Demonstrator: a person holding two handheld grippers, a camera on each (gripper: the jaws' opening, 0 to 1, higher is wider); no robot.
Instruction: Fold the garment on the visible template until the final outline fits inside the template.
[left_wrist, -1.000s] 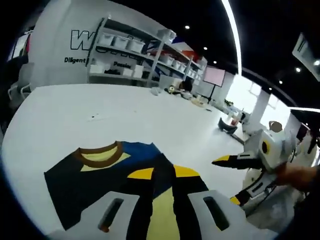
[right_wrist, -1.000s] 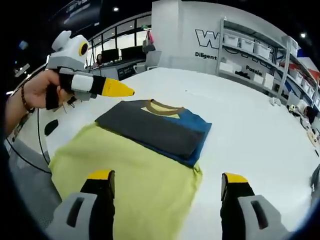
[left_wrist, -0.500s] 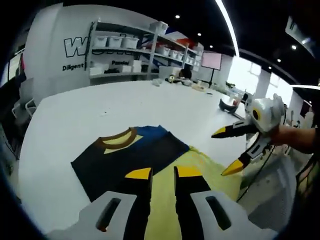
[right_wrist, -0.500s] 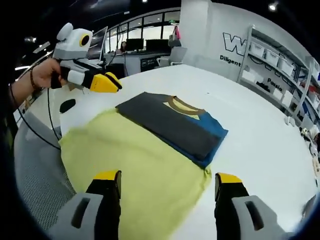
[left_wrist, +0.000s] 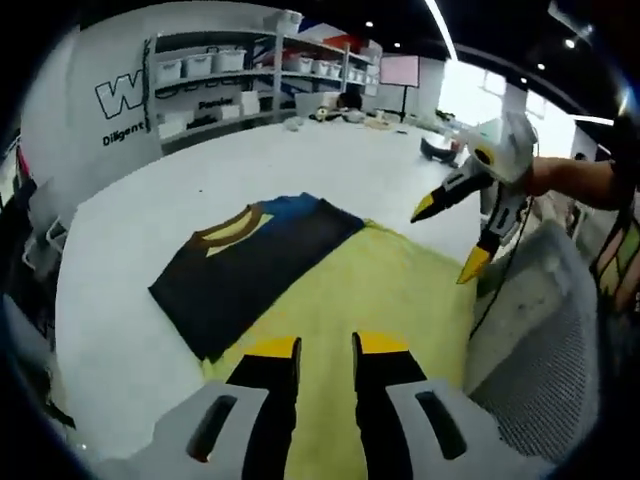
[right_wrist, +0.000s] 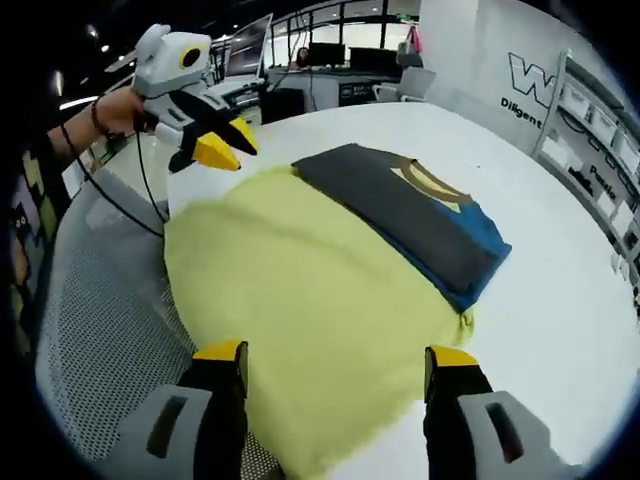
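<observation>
Lying ahead of right gripper (right_wrist: 332, 368): garment (right_wrist: 420, 220)

On the white wall (left_wrist: 90, 120) behind the shelving we read a large dark "W", its remaining letters hidden, and beneath it the smaller word "Diligent". We read no other text.

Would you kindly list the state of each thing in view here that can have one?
garment: folded into a dark strip, collar showing, flat on the yellow cloth's far edge.
yellow cloth: spread flat, near edge overhanging the table.
left gripper: jaws nearly closed, holding nothing.
right gripper: jaws wide open, empty.
</observation>
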